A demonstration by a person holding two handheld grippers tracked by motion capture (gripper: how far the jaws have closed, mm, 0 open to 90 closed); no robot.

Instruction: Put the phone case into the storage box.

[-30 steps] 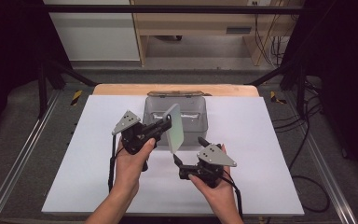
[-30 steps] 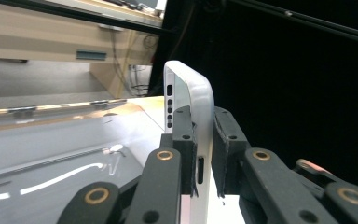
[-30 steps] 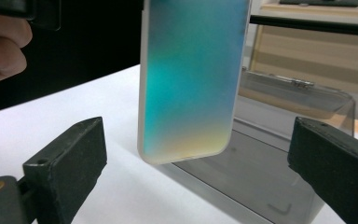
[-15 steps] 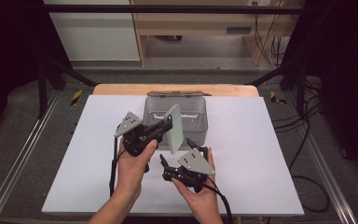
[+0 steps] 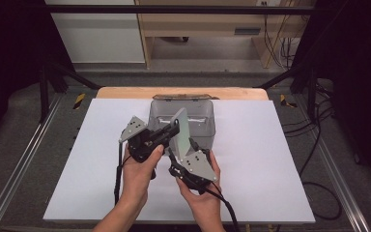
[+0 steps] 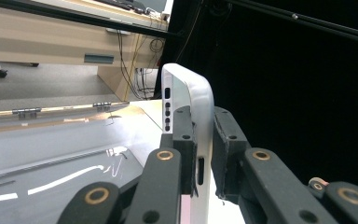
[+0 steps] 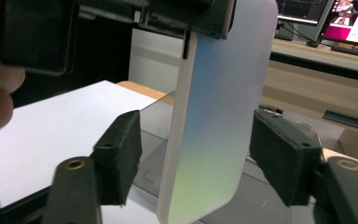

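Clamping a pale iridescent phone case by its edge, the left gripper holds it upright above the surface, its fingers pressed on both faces of the case. In the right gripper view the case hangs between the right gripper's two black fingers, which have just been closing; both pads stand a little apart from its edges, so they are open around it, not yet gripping. From above, the right gripper sits just below the case, held in the person's right hand. Just behind the case a clear plastic box rests on the white surface, lid open.
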